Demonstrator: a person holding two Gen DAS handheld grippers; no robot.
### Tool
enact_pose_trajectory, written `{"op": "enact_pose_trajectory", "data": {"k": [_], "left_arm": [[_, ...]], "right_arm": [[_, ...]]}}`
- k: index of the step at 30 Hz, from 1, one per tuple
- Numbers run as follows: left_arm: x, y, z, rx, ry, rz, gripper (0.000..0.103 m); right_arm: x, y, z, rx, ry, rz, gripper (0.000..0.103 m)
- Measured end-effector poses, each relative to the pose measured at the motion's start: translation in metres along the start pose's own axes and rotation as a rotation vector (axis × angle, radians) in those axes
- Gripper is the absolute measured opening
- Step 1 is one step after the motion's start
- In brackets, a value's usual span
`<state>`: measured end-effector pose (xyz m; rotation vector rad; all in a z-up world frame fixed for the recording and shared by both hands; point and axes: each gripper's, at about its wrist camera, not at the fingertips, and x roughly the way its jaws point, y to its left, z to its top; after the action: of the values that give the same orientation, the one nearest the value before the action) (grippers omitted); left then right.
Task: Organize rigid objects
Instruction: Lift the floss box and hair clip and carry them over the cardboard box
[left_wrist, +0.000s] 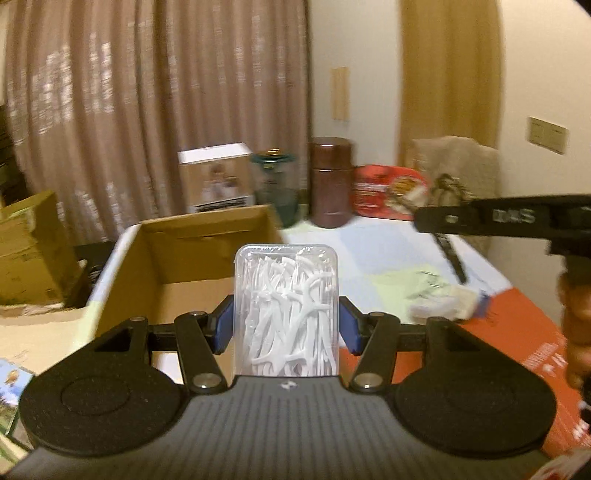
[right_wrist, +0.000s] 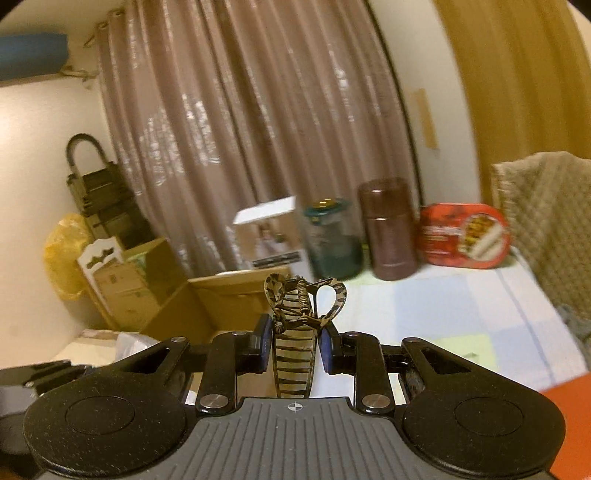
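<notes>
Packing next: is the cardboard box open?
Open: the cardboard box has flaps up and its bare floor visible from above.

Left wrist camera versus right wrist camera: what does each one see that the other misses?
Only the left wrist view shows the left gripper clamped on a clear plastic box of white floss picks, held above the open brown cardboard box, with the right gripper seen from the side. Only the right wrist view shows that right gripper shut on a striped tortoiseshell hair claw clip, plus a yellow plastic bag. Both share the brown cylindrical canister, red oval tin and beige curtain.
</notes>
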<state>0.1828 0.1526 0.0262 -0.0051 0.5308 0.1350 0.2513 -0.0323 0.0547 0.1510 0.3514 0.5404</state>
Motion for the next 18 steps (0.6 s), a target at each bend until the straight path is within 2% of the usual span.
{"op": "enact_pose_trajectory", "data": {"k": [8,18], "left_arm": [[0.041,0.066,0.016,-0.09,0.029,0.071,0.052],[0.084,0.105,0.02,-0.139,0.073,0.102,0.052]], "right_arm": [[0.057,0.037,0.015,-0.068,0.024,0.089,0.023],[0.126,0.055,0.006,-0.118,0.123,0.122,0.023]]}}
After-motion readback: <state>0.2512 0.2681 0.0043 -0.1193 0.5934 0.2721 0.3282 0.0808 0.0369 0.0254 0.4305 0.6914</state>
